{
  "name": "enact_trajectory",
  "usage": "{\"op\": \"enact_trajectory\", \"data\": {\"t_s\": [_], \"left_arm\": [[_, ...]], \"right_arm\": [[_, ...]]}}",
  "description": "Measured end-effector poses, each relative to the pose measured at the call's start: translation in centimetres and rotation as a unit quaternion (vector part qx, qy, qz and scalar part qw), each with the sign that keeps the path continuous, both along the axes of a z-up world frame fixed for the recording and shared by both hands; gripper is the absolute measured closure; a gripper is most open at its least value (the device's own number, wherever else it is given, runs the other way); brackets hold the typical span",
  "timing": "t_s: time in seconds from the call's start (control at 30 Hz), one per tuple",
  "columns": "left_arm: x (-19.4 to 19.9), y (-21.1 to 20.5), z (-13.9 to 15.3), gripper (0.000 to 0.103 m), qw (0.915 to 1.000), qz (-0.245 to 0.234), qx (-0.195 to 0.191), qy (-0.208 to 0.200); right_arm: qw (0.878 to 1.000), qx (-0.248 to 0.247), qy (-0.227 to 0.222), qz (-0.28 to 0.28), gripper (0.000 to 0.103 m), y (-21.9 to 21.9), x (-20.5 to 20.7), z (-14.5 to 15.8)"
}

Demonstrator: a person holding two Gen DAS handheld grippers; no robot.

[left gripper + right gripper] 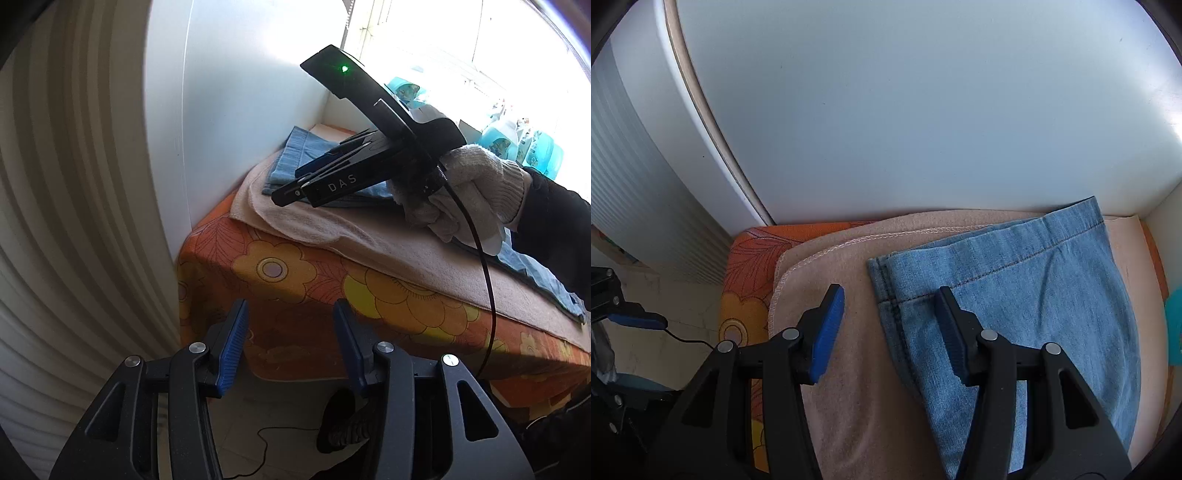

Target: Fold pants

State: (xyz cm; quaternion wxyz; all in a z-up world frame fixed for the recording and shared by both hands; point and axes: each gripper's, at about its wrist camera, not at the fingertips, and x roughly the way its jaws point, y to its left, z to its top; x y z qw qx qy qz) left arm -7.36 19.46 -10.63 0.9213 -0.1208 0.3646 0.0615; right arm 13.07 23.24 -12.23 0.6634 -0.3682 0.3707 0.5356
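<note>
I judge this to be the start of a fold: the pants [1015, 317], light blue denim, lie flat on a beige blanket [849, 369] over an orange flowered cover [295, 280], and neither tool holds cloth yet.

In the right wrist view the right gripper [890, 332] hovers low over the blanket with its jaws apart and nothing between them. One blue pad [827, 332] sits over bare blanket at centre left of the frame, the other [955, 339] over the denim, so the stitched side seam and the hemmed end of the pants lie in the gap, running toward the upper right of the frame. The pants end near the white wall panel [923, 110] that fills the top of that frame.

In the left wrist view the left gripper [288, 347] hangs off the near edge of the bed, low in the frame, jaws apart, nothing in them. The right tool shows at upper centre of that frame, gripped by a gloved hand [465, 195], over the blue cloth.

My next move, as I read it, calls for lowering the right tool onto the denim edge, closing on it, and bringing the left tool up onto the bed for a second corner.

Readable writing: only "DAS" in pale letters on the right tool's side. A green light [345, 68] glows on its top housing.
</note>
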Motion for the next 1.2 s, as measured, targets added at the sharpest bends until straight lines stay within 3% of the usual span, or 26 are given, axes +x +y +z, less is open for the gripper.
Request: {"op": "enact_trajectory", "data": {"t_s": [0.13,0.3,0.4,0.67,0.77,0.87,0.97,1.13,1.2], "left_arm": [[-0.6,0.8,-0.1,0.057,1.0000,0.006,-0.003,-0.005],[-0.8,1.2,-0.2,0.057,1.0000,0.004,-0.003,-0.005],[-0.8,1.4,-0.3,0.057,0.9999,0.003,-0.007,-0.008],[-1.5,1.9,-0.5,0.057,0.9997,0.007,-0.018,-0.015],[-1.5,2.1,-0.5,0.057,0.9997,0.010,-0.016,-0.015],[-1.4,2.1,-0.6,0.057,0.9997,0.011,-0.015,-0.013],[-1.4,1.7,-0.4,0.057,0.9998,0.006,-0.011,-0.013],[-0.9,1.0,0.6,0.057,0.9998,-0.008,0.005,-0.016],[-0.5,0.8,1.4,0.057,0.9995,-0.016,0.010,-0.024]], "right_arm": [[1.000,0.001,0.003,-0.006,0.050,0.7,0.6,-0.5],[0.999,0.002,-0.001,-0.036,0.078,1.2,1.5,-0.5],[0.997,0.018,0.047,-0.066,0.082,0.9,3.0,0.1],[0.972,0.117,0.159,-0.129,0.082,0.3,7.1,5.1],[0.959,0.126,0.203,-0.153,0.082,0.4,8.5,4.2],[0.955,0.111,0.227,-0.157,0.081,1.0,8.7,2.1],[0.947,0.117,0.262,-0.145,0.069,1.0,8.7,1.0],[0.940,0.175,0.259,-0.137,0.066,-3.3,8.1,4.3],[0.940,0.199,0.239,-0.142,0.065,-6.5,8.2,6.2]]}}
